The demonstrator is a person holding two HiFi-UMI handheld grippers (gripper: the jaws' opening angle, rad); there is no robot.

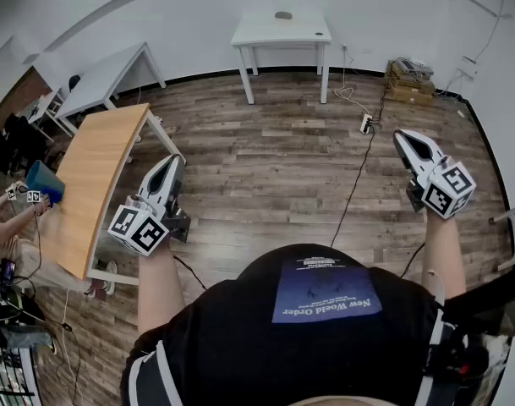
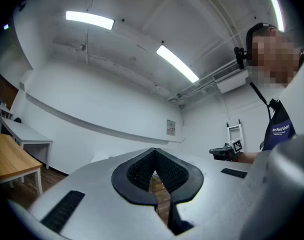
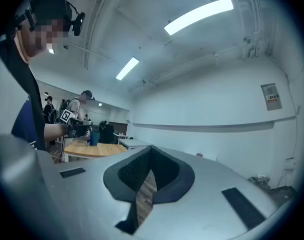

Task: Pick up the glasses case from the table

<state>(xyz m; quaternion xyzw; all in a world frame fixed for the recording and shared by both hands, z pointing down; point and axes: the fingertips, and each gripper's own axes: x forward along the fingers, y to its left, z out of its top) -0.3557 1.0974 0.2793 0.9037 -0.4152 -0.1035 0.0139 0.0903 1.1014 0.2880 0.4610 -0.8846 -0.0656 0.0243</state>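
A small grey oval object (image 1: 282,14) lies on the white table (image 1: 261,32) by the far wall; it is too small to tell whether it is the glasses case. My left gripper (image 1: 174,162) is held level above the wooden floor, next to a wood-topped table. Its jaws (image 2: 154,169) are shut with nothing between them. My right gripper (image 1: 402,135) hangs at the right over the floor. In the right gripper view that gripper (image 3: 151,164) is shut and empty too. Both are far from the white table.
A wood-topped table (image 1: 96,176) stands at the left, with white desks (image 1: 105,74) behind it. At the far left another person's gripper holds a blue cup (image 1: 44,181). A cable and power strip (image 1: 366,123) lie on the floor; a box (image 1: 409,79) sits by the wall.
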